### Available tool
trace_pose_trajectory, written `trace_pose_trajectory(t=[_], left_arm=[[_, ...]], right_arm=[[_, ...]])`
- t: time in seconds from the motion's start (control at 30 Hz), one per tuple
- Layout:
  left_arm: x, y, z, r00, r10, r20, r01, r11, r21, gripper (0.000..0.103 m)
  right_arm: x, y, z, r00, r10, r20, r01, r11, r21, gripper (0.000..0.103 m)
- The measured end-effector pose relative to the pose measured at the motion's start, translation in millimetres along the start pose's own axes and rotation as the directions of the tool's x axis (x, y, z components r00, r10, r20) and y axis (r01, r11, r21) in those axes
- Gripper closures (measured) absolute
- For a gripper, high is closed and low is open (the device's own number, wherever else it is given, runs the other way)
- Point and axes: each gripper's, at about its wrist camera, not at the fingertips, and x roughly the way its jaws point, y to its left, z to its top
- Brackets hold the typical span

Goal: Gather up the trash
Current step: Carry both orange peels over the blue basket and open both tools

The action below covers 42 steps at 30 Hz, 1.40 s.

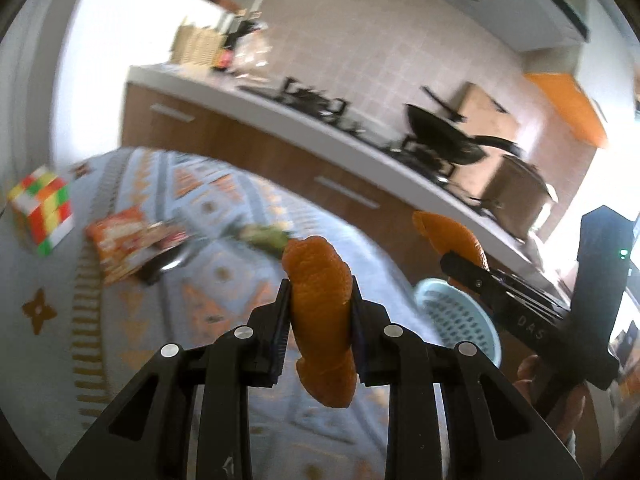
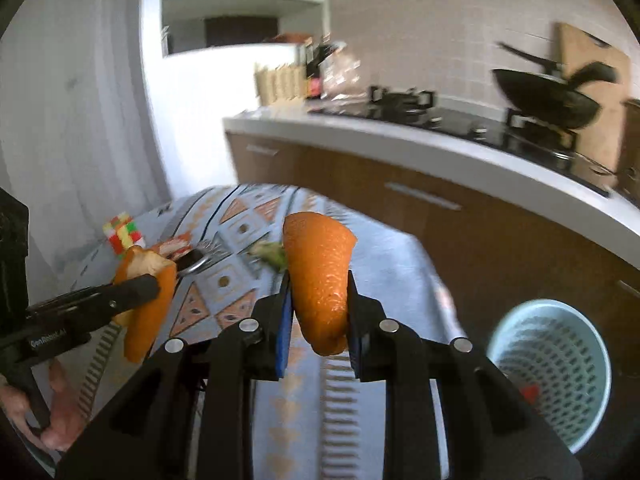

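Two curled orange peels, one clamped in left gripper [image 1: 320, 300], one in right gripper [image 2: 318, 300]; pale-blue perforated plastic bin [image 2: 560, 380] awaits; crumpled orange snack wrapper [image 1: 120, 240] and green scrap [image 1: 268, 236] remain on table.

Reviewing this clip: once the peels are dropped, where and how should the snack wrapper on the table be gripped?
Probably by the snack wrapper's raised crumpled edge, coming from above with jaws across the fold. It lies flat on the tablecloth, so only a lifted edge offers purchase. A fork lies against it; approach from the far side.
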Motion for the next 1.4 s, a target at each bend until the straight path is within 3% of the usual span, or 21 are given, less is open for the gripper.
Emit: trace_pose_trajectory(t=[0.17, 0.3, 0.47, 0.63, 0.83, 0.97, 1.03, 1.3, 1.37, 1.4], left_arm=[[14, -54, 10, 0.995, -0.094, -0.034, 0.097, 0.992, 0.082, 0.079], [39, -109, 19, 0.983, -0.164, -0.082, 0.175, 0.972, 0.154, 0.078], [72, -163, 18, 0.958, -0.246, -0.147, 0.27, 0.946, 0.181, 0.078], [132, -214, -3, 0.913, -0.294, -0.283, 0.355, 0.914, 0.196, 0.078], [186, -241, -33, 0.881, -0.276, -0.385, 0.367, 0.911, 0.187, 0.078], [210, -258, -48, 0.882, -0.228, -0.414, 0.344, 0.91, 0.231, 0.077], [223, -264, -55, 0.892, -0.181, -0.413, 0.304, 0.918, 0.254, 0.076], [253, -269, -64, 0.89, -0.152, -0.43, 0.269, 0.936, 0.227, 0.075], [254, -270, -62, 0.897, -0.139, -0.419, 0.254, 0.939, 0.232, 0.057], [254, -268, -61, 0.902, -0.129, -0.411, 0.242, 0.942, 0.234, 0.041]], right_arm=[[-49, -56, -4, 0.996, -0.079, 0.036, 0.075, 0.992, 0.101, 0.083], [-85, -104, -18, 0.979, -0.2, 0.049, 0.189, 0.968, 0.165, 0.083], [-103, -167, -41, 0.954, -0.297, -0.046, 0.298, 0.916, 0.268, 0.083], [-107, -214, -74, 0.939, -0.316, -0.133, 0.343, 0.87, 0.353, 0.083], [-90, -243, -105, 0.917, -0.309, -0.253, 0.389, 0.834, 0.392, 0.083], [-78, -257, -118, 0.919, -0.268, -0.287, 0.374, 0.824, 0.427, 0.081], [-69, -262, -119, 0.913, -0.267, -0.308, 0.385, 0.814, 0.435, 0.08], [-46, -282, -130, 0.91, -0.233, -0.344, 0.386, 0.78, 0.493, 0.079], [-41, -283, -130, 0.903, -0.242, -0.354, 0.399, 0.777, 0.487, 0.077], [-38, -284, -129, 0.902, -0.242, -0.357, 0.4, 0.779, 0.483, 0.075]])
